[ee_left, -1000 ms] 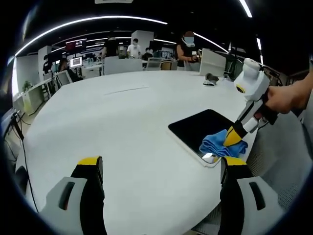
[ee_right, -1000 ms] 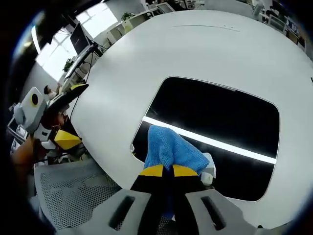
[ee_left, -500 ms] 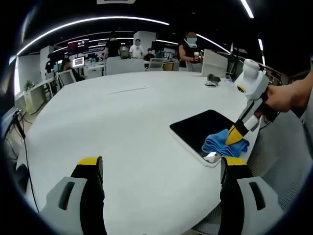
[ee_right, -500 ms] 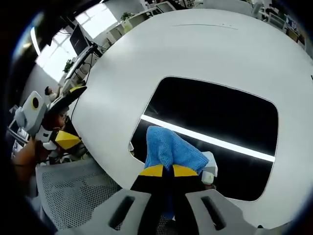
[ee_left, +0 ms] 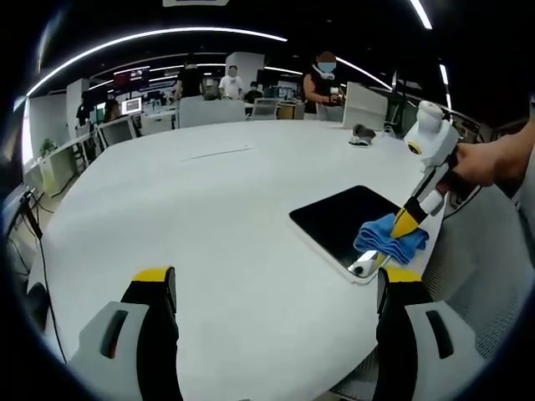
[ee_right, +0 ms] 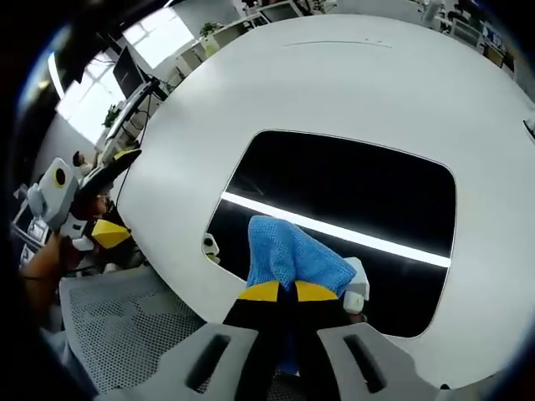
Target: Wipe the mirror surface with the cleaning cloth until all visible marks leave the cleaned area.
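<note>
The right tool (ee_right: 278, 291), clamping the blue cleaning cloth (ee_right: 292, 255), is sliding it rightward along the mirror's (ee_right: 351, 188) near edge on the white tabletop (ee_left: 209, 217); wiping is continuing; the left tool (ee_left: 276, 288) is hovering open.

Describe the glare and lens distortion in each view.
Right gripper view: a bright ceiling-light streak crosses the dark rectangular mirror beside the blue cleaning cloth; the white round table bulges. Left gripper view: ceiling light strips curve into arcs; the mirror looks plain black.
</note>
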Tool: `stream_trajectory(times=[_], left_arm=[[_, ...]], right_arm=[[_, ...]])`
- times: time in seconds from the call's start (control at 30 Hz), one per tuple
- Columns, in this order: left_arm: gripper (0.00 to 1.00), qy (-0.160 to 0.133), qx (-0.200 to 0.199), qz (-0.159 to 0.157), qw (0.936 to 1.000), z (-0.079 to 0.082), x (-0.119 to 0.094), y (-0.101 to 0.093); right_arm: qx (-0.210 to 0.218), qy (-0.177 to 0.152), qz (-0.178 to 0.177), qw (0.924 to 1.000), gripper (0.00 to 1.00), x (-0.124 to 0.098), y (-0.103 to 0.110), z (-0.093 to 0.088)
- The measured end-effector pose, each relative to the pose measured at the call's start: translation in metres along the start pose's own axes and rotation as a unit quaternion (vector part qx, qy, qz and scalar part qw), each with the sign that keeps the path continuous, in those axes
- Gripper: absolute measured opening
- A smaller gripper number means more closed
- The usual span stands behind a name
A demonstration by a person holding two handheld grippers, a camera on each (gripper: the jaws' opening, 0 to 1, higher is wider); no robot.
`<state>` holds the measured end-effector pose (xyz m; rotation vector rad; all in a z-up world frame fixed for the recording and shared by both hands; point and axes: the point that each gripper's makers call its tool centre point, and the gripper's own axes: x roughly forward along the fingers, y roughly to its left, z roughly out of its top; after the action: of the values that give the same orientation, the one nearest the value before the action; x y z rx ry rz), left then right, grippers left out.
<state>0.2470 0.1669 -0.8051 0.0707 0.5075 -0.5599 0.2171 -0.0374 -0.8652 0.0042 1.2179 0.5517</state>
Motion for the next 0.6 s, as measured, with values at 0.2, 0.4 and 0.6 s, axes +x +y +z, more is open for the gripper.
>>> stream_trajectory(times=[0.2, 0.4, 0.6], left_arm=[[0.99, 0.003, 0.005, -0.004, 1.0000, 0.0007, 0.0014, -0.0009], [0.99, 0.005, 0.005, -0.005, 1.0000, 0.0006, 0.0020, -0.0005], [0.99, 0.006, 0.002, -0.005, 1.0000, 0.0006, 0.0045, -0.0003]], right_arm=[[0.004, -0.001, -0.004, 1.0000, 0.00, -0.0018, -0.0051, -0.0004], [0.013, 0.000, -0.001, 0.9999, 0.00, -0.0012, -0.0057, 0.0005], [0.011, -0.004, -0.004, 0.9999, 0.00, 0.0010, -0.0078, 0.0067]])
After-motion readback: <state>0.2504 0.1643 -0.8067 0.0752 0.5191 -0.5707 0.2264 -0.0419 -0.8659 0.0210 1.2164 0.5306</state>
